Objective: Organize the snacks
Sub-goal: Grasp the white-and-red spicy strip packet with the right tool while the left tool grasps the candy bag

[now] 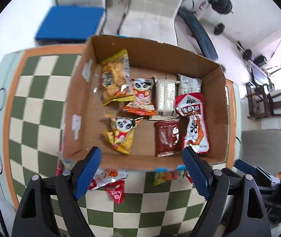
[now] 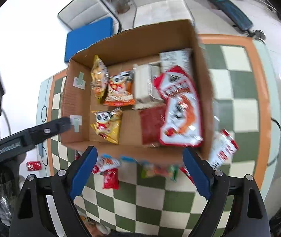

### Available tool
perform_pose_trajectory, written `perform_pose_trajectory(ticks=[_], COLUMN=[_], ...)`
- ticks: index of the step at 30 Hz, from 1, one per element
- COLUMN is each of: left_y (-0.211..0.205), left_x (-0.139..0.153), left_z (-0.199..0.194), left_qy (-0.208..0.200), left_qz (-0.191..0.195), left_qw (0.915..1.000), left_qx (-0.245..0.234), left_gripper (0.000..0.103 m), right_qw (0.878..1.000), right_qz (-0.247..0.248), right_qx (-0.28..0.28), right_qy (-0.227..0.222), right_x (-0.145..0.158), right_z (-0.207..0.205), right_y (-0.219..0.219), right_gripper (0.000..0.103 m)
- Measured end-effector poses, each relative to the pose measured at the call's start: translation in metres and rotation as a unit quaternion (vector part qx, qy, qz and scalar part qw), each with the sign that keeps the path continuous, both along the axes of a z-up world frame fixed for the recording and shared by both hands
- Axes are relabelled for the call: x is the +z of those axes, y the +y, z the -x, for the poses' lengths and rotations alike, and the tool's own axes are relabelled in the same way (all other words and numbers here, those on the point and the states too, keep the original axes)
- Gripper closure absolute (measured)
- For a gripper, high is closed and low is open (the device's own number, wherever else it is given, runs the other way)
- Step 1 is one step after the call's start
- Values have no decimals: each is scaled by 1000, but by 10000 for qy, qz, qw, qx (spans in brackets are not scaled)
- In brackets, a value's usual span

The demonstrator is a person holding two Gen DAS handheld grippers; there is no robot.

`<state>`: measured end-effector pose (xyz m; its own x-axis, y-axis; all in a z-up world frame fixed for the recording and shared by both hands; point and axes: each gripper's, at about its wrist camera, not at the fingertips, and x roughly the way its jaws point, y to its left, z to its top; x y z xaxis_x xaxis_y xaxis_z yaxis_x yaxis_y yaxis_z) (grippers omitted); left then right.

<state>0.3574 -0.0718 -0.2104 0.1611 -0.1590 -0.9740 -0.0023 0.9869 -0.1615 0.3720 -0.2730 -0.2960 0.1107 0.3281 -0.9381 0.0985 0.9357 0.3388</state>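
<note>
Cardboard box (image 1: 156, 59) holds snacks (claws agape).

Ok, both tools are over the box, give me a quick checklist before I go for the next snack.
1. Left tool empty and open: ok, nothing between its pads.
2. Right tool empty and open: ok, nothing between its pads.
3. Room left in the box: ok, bare cardboard along its left side.
4. Snacks still outside: not ok, a red packet and a green packet lie on the checkered cloth just below the box.
5. Packets in the box lying flat: not ok, the large red-and-white bag overlaps the dark red packet.
6. White-and-red packet right of the box, resting or falling: cannot tell, blurred.
</note>
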Motion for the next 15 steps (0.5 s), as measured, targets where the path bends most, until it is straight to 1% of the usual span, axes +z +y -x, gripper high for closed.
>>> perform_pose_trajectory(ticks=[2, 3, 4, 5, 6, 8, 9, 12, 13, 15], left_y=[1, 2, 2, 2, 0, -1, -2, -7, -9, -11], left_x=[-2, -7, -17, -24, -37, -61, -69, -87, -90, -95], left_z=[20, 30, 40, 45, 51, 58, 61, 73, 74, 77], left_qy=[-184, -206, -157, -89, 61, 362, 468, 673, 700, 736], left_qz=[-109, -176, -155, -105, -60, -110, -112, -236, -297, -400], left_qw=[9997, 9994, 9992, 9992, 9992, 9982, 9977, 9966, 9963, 9957], left_qx=[146, 233, 334, 363, 400, 461, 473, 423, 398, 397], left_gripper=[19, 19, 19, 19, 19, 19, 19, 19, 19, 19], right_qw=[9998, 9994, 9991, 9982, 9969, 9933, 9901, 9837, 9822, 9813], right_qz=[62, 95, 103, 157, 195, 185, 196, 247, 365, 521], right_qx=[-178, -324, -397, -510, -641, -947, -1159, -1500, -1555, -1579], right_qy=[2, 66, 124, 288, 420, 637, 766, 962, 984, 966], right_x=[0, -5, -11, -24, -35, -58, -76, -112, -123, -136], right_z=[20, 33, 41, 52, 58, 68, 72, 76, 74, 69], right_y=[-16, -27, -32, -41, -46, -60, -69, -80, -81, -79], right_gripper=[12, 12, 12, 12, 12, 12, 12, 13, 13, 13])
